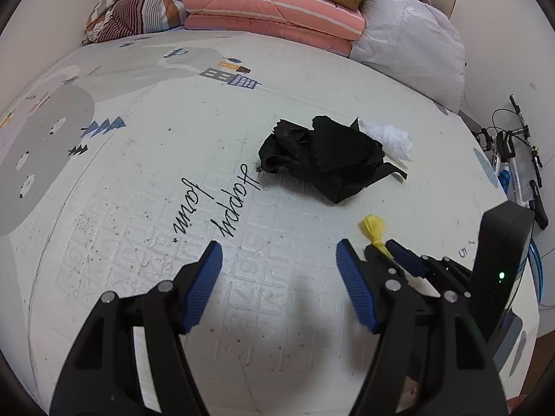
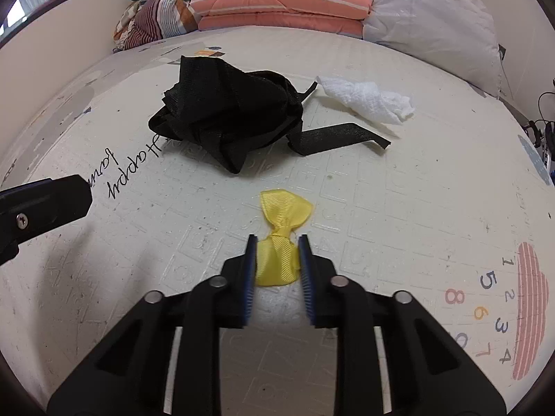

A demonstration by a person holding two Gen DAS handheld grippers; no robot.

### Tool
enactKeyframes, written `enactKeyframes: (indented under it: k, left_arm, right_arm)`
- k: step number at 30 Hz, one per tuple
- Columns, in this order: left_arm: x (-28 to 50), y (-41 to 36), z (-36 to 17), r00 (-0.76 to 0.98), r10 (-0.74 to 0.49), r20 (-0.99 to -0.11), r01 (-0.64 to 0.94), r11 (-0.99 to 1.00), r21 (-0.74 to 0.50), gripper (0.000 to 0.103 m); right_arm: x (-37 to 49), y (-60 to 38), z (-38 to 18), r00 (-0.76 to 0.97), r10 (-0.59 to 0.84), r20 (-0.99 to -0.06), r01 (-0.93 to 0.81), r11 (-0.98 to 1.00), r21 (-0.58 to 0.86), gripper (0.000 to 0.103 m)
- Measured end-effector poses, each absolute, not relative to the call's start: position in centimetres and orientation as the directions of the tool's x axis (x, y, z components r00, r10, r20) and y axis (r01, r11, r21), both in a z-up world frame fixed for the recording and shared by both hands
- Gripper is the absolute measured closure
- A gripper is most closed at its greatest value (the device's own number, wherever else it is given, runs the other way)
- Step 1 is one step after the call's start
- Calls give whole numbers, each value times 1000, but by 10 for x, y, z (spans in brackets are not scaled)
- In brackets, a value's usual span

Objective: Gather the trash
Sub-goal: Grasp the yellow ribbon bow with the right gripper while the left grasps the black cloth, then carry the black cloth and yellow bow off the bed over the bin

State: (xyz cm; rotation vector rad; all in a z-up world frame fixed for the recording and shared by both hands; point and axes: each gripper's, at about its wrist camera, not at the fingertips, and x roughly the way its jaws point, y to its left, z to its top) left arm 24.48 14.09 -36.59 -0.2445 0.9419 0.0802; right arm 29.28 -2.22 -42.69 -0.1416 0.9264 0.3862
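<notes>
One yellow ribbed ribbon bow (image 2: 282, 239), knotted mid-way, pinched in right tool (image 2: 277, 253).

White play mat (image 2: 399, 208) printed with "happy farm" lettering (image 1: 215, 204), numbers (image 2: 492, 312) and cartoon buildings (image 1: 230, 74). Folded pink striped quilts (image 2: 281, 10) stacked along the far wall, flanked by a striped blanket bundle (image 1: 135, 14) and a white duvet (image 2: 433, 17).

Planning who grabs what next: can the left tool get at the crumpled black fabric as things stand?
Probably yes. The left tool is open and empty, and the mat between it and the black fabric is bare. The right tool, closed around the yellow ribbon bow, sits off to the side.
</notes>
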Motion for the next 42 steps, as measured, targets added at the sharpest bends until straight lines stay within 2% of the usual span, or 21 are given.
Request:
enactKeyframes:
  k: [1, 2, 8, 12, 14, 20, 25, 26, 30, 31, 32, 34, 37, 42]
  left_arm:
    - [245, 139, -366, 587, -38, -808, -171, 970, -170, 34]
    - [245, 138, -366, 587, -39, -809, -167, 972, -168, 35]
    - [249, 130, -366, 596, -43, -802, -148, 975, -163, 35]
    - [260, 118, -352, 649, -33, -760, -113, 984, -139, 33]
    - [267, 110, -348, 669, -28, -742, -84, 990, -113, 26]
    - [314, 89, -350, 704, 9, -710, -20, 1000, -8, 26]
    - [348, 77, -378, 663, -5, -748, 30, 999, 19, 25]
    - [353, 75, -385, 656, 8, -754, 29, 999, 36, 22]
    - [354, 65, -395, 687, 78, -723, 37, 989, 141, 22]
    - [352, 64, -395, 691, 83, -718, 32, 989, 145, 25]
    - [352, 64, -395, 696, 97, -712, 22, 988, 156, 39]
    - [352, 66, -392, 699, 98, -708, 20, 987, 156, 44]
    - [355, 81, -386, 698, 51, -714, -7, 998, 65, 51]
    - [355, 96, -376, 707, 9, -707, -33, 999, -21, 56]
  right_arm:
    - [295, -24, -427, 535, 262, -803, -383, 923, 45, 95]
    - [297, -26, -426, 534, 264, -803, -385, 922, 48, 97]
    - [307, -39, -419, 550, 267, -791, -377, 925, 49, 97]
    - [316, -52, -410, 558, 282, -781, -371, 926, 69, 97]
    - [322, -58, -404, 563, 289, -774, -370, 926, 77, 97]
    - [338, -73, -394, 585, 293, -757, -360, 929, 82, 97]
    - [348, -84, -401, 578, 296, -761, -346, 933, 100, 97]
    - [350, -85, -403, 577, 293, -762, -345, 934, 98, 97]
    - [357, -85, -408, 576, 284, -766, -346, 934, 85, 97]
    - [358, -85, -410, 577, 281, -767, -346, 935, 83, 97]
    - [361, -85, -411, 577, 280, -767, -343, 935, 84, 97]
    - [366, -87, -412, 575, 286, -766, -338, 936, 96, 97]
    - [371, -88, -411, 584, 291, -758, -334, 937, 102, 97]
    - [378, -88, -405, 597, 310, -740, -340, 933, 116, 97]
